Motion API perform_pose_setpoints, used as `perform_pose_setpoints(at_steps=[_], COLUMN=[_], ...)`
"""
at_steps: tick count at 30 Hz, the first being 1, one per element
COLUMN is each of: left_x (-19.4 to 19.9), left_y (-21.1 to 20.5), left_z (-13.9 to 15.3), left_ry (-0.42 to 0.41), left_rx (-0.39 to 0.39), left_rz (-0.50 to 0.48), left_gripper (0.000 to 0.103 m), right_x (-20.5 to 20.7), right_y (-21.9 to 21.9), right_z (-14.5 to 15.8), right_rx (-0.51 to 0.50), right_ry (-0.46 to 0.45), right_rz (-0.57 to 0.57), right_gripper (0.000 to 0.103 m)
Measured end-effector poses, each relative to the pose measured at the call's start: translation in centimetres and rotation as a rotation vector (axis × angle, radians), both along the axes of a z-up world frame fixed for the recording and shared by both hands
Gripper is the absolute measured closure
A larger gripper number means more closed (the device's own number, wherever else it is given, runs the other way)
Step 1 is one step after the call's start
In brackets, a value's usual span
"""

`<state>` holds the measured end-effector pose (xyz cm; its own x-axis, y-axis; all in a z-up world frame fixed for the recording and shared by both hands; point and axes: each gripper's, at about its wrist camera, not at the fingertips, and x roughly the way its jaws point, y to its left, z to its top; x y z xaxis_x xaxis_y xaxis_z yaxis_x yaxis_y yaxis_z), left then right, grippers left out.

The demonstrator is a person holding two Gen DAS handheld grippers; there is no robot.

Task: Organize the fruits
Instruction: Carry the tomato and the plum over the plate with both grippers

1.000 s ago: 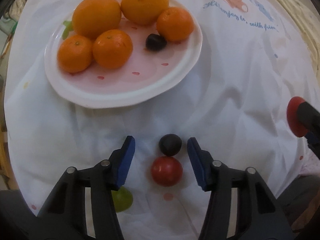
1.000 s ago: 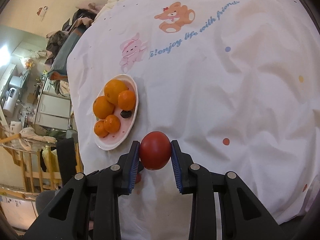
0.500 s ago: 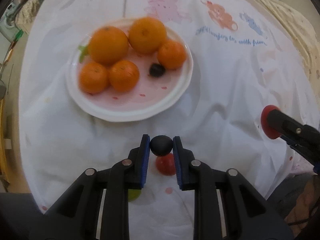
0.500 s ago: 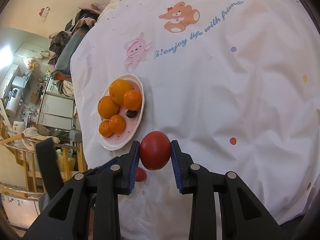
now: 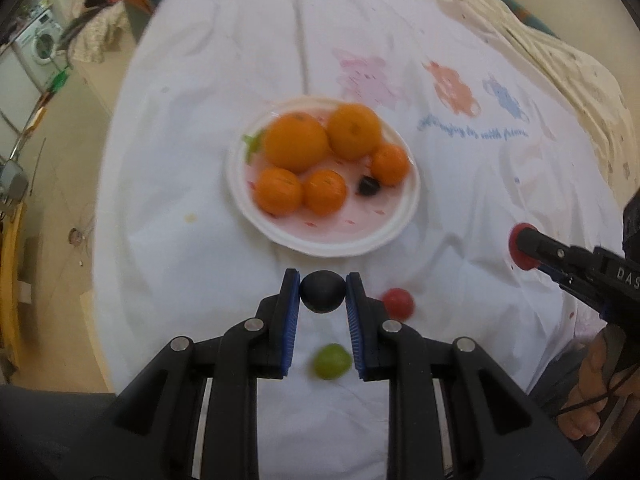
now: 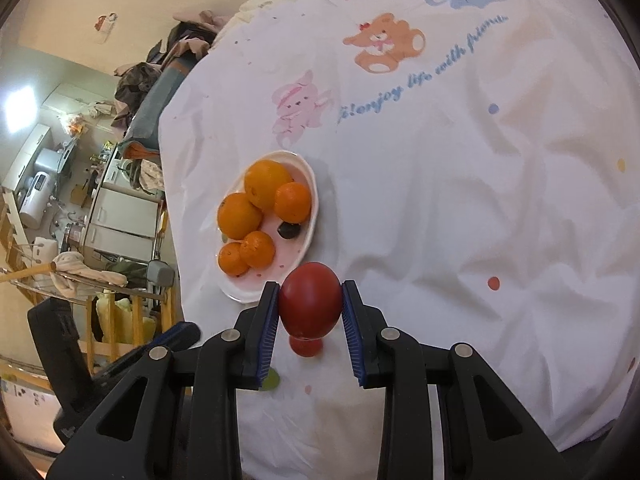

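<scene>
Left tool lifted dark fruit, seemingly higher.

Bare cloth around plate

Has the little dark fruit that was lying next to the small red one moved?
Yes. The dark fruit has left the cloth beside the small red fruit; the left hand-held gripper now holds it lifted, nearer the plate.
</scene>
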<state>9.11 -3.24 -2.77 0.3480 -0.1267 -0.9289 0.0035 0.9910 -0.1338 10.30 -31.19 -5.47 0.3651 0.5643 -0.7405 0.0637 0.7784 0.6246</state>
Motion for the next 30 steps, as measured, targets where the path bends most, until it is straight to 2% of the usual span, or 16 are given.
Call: perform_pose_setpoints(at_steps=[4,7,12,20,30], left_x=[0.4,0.8,1.8,4.2,7.8], left_y=[2.3,3.6,5.6,6.7,5.4], left_z=[1.3,2.0,2.2,1.5,-1.1], left_ry=[-0.041,-0.068,-0.074,-0.042,-0.041], left_rx=[0.002,0.016,0.012,-0.014,0.009], left_rz=[0.033,0.043,0.068,0.084,0.05], left_gripper=[0.084,0.084,0.084,0.084,0.083], right_x=[0.1,0.4,0.9,3.1,7.1], right_y=[0.9,1.3,2.1,3.7,5.8], right_z=[0.8,1.1,1.5,2.0,0.6], right_rx=[0.002,0.041,0.055,0.038,0.03], right_ry=[-0.043,-0.066,-0.102,-0.129,-0.107], right_rz=[0.011,0.014,0.032,0.088,0.159], right_gripper=[0.07,0.07,0.07,0.07,0.07])
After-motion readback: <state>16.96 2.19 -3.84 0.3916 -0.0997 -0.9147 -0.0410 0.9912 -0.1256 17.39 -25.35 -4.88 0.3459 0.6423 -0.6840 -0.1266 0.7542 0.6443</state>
